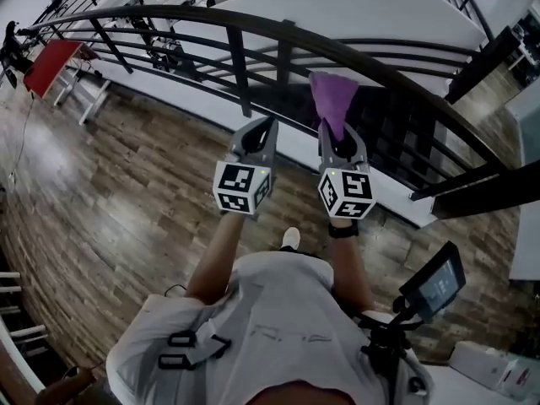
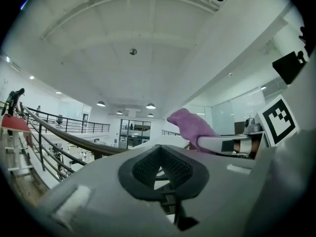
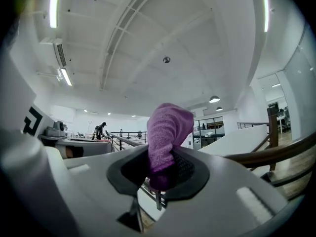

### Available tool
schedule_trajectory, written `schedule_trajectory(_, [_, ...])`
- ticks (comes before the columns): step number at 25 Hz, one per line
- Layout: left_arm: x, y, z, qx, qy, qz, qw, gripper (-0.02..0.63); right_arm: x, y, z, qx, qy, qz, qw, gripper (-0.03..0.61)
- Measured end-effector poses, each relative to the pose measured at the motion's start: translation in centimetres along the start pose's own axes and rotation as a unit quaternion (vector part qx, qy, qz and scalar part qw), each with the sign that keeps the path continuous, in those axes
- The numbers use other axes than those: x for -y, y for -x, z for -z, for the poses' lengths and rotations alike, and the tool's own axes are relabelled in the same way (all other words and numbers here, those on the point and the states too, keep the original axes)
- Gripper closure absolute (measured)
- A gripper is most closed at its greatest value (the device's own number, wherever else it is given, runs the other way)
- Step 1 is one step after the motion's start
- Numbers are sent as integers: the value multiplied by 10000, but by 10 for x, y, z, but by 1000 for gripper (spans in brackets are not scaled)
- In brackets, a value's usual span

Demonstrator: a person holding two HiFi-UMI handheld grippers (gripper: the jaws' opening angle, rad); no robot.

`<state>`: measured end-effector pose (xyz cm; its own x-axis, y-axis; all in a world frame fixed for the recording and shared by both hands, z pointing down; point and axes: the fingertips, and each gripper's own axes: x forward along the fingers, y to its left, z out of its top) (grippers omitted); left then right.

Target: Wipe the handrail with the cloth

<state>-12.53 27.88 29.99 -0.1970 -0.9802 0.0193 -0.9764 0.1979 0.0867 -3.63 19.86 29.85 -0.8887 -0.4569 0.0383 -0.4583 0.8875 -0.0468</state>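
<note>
Your cloth (image 3: 168,132) is a purple, nubbly knit, matt. The handrail (image 1: 253,25) looks like dark, smooth metal (faint sheen on top). Left gripper (image 1: 267,126) and right gripper (image 1: 337,135) have matt grey plastic shells. The floor (image 1: 110,192) is grained wood.

The purple cloth (image 3: 169,127) sinks at its lower end between the fingers of the right gripper (image 3: 160,172), so how much of it is pinched there cannot be told. In the head view the gripper's own body covers that same end. Right of those fingers the handrail (image 3: 269,153) passes behind the gripper's housing and is cut off by the dark rim. A distant figure (image 3: 100,129), left of the fingers, is too small to make out.
</note>
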Motion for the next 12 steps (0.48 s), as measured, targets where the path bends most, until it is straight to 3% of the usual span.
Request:
schedule_trajectory(4, [-13, -30, 3, -25, -8, -315, 9995, 614, 8, -39, 4, -85, 43, -618, 9980, 499])
schedule_trajectory(8, [-25, -53, 14, -90, 127, -479, 9987, 614, -9, -61, 16, -107, 409, -1478, 9881, 495])
schedule_trajectory(10, [-33, -64, 16, -89, 125, -550, 9984, 614, -9, -72, 19, -89, 629, -1627, 9846, 495])
schedule_trajectory(12, [-40, -78, 16, -68, 127, -601, 9981, 614, 1, -86, 22, -151, 534, -1613, 9853, 494])
